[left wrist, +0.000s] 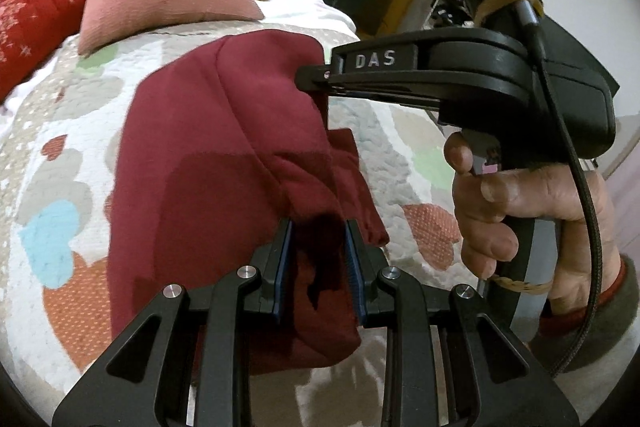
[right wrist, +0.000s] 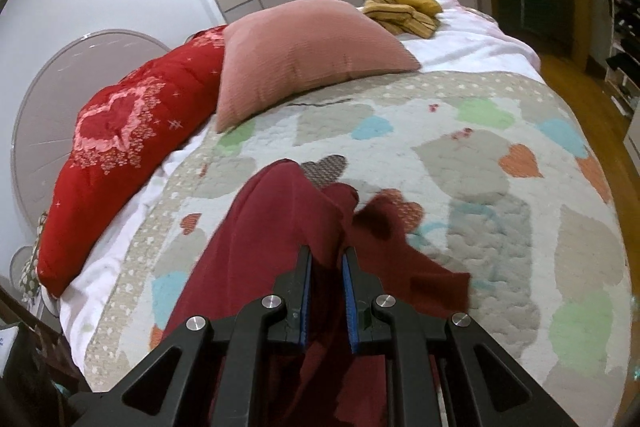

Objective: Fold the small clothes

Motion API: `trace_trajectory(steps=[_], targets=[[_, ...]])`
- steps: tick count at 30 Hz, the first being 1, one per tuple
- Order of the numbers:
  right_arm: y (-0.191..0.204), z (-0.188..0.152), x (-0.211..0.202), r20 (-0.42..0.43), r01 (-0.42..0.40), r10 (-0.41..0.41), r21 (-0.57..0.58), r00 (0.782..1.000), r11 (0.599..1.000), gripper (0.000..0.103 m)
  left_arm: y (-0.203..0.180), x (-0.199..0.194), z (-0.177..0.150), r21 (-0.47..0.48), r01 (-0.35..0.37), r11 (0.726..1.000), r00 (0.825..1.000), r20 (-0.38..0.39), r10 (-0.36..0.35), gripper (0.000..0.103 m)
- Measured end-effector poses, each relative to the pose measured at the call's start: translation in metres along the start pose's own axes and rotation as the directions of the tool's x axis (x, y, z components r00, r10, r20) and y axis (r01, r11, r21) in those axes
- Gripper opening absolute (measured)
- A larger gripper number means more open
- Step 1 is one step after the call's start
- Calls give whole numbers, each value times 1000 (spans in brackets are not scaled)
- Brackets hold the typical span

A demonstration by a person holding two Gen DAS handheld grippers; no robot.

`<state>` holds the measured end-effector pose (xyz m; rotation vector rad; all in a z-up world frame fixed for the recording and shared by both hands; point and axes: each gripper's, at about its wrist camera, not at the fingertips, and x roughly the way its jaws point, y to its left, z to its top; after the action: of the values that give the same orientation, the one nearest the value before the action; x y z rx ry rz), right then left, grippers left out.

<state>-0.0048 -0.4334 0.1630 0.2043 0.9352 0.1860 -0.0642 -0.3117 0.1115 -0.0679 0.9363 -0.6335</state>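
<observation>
Both grippers were clamped on the same dark red garment (left wrist: 224, 155), which hung lifted over a heart-patterned quilt (left wrist: 52, 147) on the bed. The left gripper (left wrist: 318, 259) had a bunched edge pinched between its blue pads, and the right gripper (right wrist: 327, 291) was nipping another bit of the edge, its jaws nearly together, with a person's hand (left wrist: 520, 211) on its handle. Further back sat a pink pillow (right wrist: 304, 55), a red heart-print cushion (right wrist: 120, 155) and some yellow striped clothes (right wrist: 404, 11).
</observation>
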Motion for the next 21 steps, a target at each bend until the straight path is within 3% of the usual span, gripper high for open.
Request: trace_trajectory(steps=[2, 4, 12, 16, 21], targets=[[-7, -2, 2, -6, 23, -23, 5, 1000, 1000, 13, -3, 9, 0, 4, -1, 1000, 1000, -18, 1, 24], [-17, -3, 6, -11, 57, -57, 14, 998, 998, 5, -4, 19, -1, -4, 8, 1000, 999, -43, -9, 24], [-43, -10, 31, -64, 38, -33, 79, 997, 996, 5, -5, 41, -1, -12, 11, 1000, 997, -75, -12, 24], [-58, -13, 31, -58, 43, -35, 150, 998, 988, 7, -3, 29, -3, -16, 48, 999, 994, -98, -49, 24], [-64, -23, -3, -15, -24, 28, 211, 999, 977, 15, -2, -4, -8, 54, 58, 997, 995, -85, -53, 28]])
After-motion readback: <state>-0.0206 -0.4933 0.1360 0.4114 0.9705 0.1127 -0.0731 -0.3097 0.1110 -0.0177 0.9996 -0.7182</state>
